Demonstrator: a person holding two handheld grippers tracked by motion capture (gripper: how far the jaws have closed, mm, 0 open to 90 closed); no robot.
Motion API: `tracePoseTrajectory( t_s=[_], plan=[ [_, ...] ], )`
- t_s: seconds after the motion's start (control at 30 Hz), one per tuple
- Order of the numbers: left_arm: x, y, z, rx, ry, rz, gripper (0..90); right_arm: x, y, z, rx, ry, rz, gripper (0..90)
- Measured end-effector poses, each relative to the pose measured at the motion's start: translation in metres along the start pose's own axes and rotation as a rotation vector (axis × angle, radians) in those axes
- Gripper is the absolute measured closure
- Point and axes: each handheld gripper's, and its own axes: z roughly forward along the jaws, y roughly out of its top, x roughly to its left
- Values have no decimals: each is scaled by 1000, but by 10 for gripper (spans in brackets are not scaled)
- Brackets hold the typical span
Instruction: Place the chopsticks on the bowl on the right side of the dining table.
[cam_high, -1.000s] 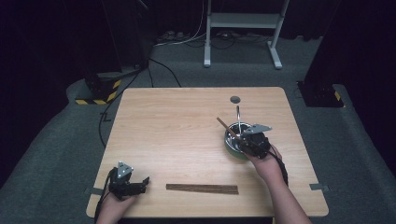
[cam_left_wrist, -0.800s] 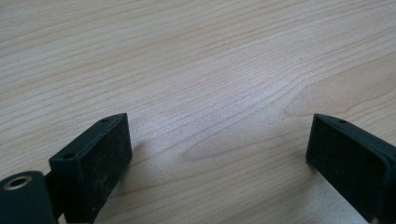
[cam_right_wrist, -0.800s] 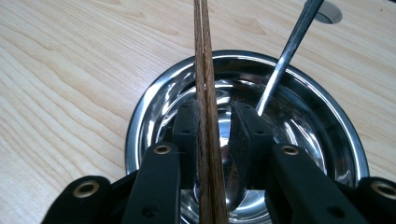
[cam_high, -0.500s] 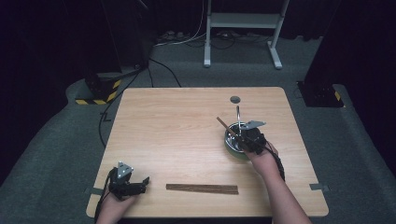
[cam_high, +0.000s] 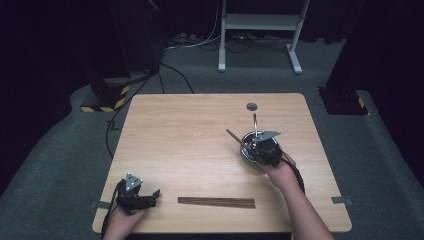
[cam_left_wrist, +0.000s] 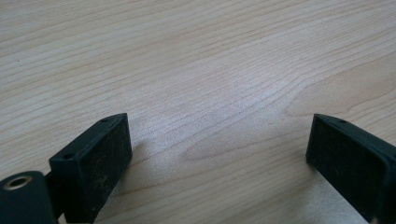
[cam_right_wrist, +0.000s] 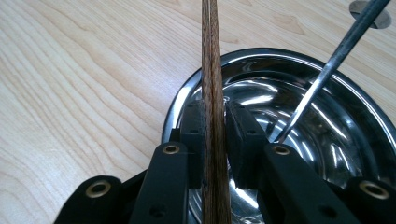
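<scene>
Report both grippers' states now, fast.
Left gripper: open, empty, low over the table.
Right gripper: shut on a wooden chopstick, above the steel bowl.

Left gripper (cam_high: 156, 193) rests wide open near the table's front-left corner; right gripper (cam_right_wrist: 215, 121) sits clamped, mid-right.

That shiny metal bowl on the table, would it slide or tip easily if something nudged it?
Probably it slides: the metal bowl looks thin and polished, on a smooth wooden table. It might rock too, since its sides curve and a metal utensil leans on its rim. The right gripper clamps a chopstick above it.
</scene>
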Motion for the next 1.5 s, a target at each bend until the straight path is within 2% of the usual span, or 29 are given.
tracePoseTrajectory(
  t_s=[0.2,0.33,0.5,0.53,0.63,0.73,0.87,1.0,1.07,1.17,1.23,1.27,1.3,1.47,1.5],
  plan=[
    [0,0,0,0,0,-1,68,-1,-1,-1,3,12,-1,768],
    [0,0,0,0,0,-1,68,-1,0,-4,-19,12,13,717],
    [0,0,0,0,0,1,68,4,-2,-24,-72,-16,25,692],
    [0,0,0,0,0,0,68,7,-4,-30,-88,-18,42,693],
    [0,0,0,0,0,-1,69,15,-15,-44,-130,-39,52,703],
    [0,0,0,0,0,0,69,28,-35,-55,-179,-43,81,734],
    [-1,0,1,-13,0,-13,72,48,-59,-54,-181,-78,80,798],
    [-1,0,0,-10,-1,-9,72,56,-76,-49,-189,-117,93,831],
    [-1,0,0,-11,1,-10,72,54,-79,-49,-187,-127,103,838],
    [-1,0,0,-13,1,-12,74,48,-84,-52,-210,-139,142,848],
    [-1,0,0,-14,1,-13,74,46,-85,-52,-206,-146,141,849],
    [-2,0,1,-24,-2,-28,77,45,-86,-51,-208,-144,146,850],
    [-1,0,1,-24,-2,-23,83,44,-87,-50,-208,-148,135,850],
    [-1,0,0,-24,-2,-18,107,42,-87,-47,-193,-165,149,850],
    [-2,0,0,-34,-4,-34,119,41,-87,-47,-191,-170,156,850]
  ],
)
